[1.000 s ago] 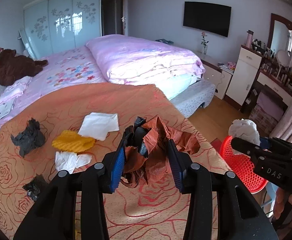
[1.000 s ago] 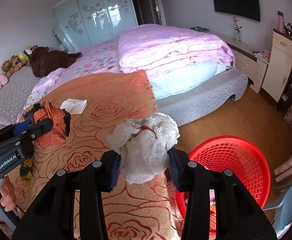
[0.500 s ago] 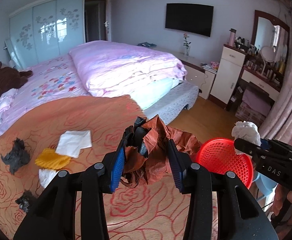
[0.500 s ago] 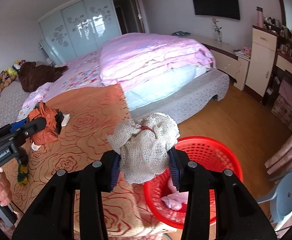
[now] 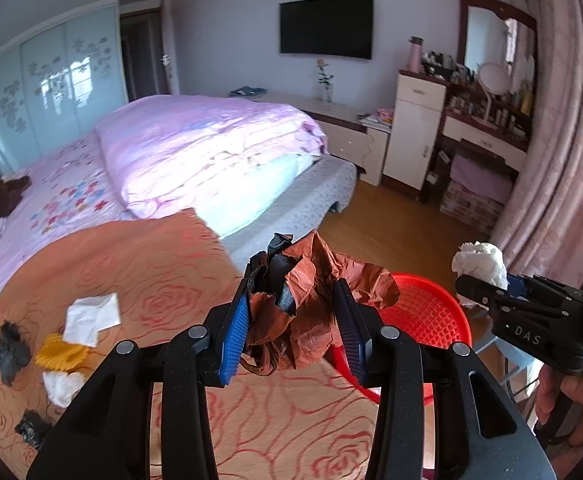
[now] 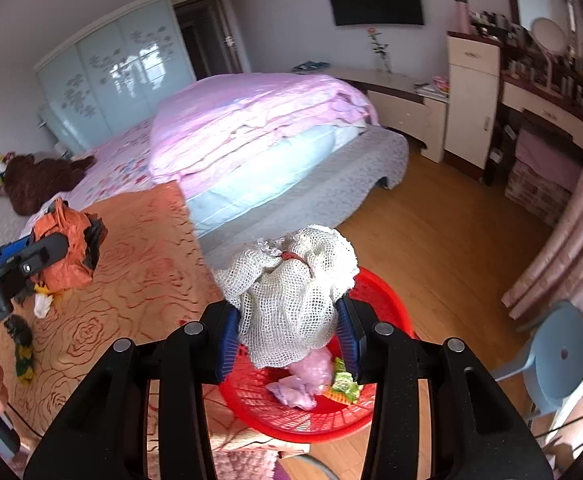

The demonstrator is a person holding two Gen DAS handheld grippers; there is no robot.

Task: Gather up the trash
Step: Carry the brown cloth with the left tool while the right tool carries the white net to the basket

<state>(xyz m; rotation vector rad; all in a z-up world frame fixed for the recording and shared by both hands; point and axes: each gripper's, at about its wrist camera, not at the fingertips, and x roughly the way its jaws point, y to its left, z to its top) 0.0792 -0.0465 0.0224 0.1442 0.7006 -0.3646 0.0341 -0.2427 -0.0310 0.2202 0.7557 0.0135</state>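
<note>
My left gripper is shut on a crumpled orange and black bag, held above the orange blanket beside the red basket. It also shows in the right wrist view. My right gripper is shut on a white mesh wad, held right above the red basket, which holds pink and green trash. The wad also shows in the left wrist view. Loose trash lies on the blanket: white paper, a yellow piece, black scraps.
The bed with an orange rose blanket and pink quilt fills the left. Wood floor lies right of the bed. A blue stool stands beside the basket. A dresser and curtain stand at the right.
Both grippers have swung to the right with their loads. The right gripper now holds the mesh wad over the basket's inside, and the left gripper has come next to the basket.
</note>
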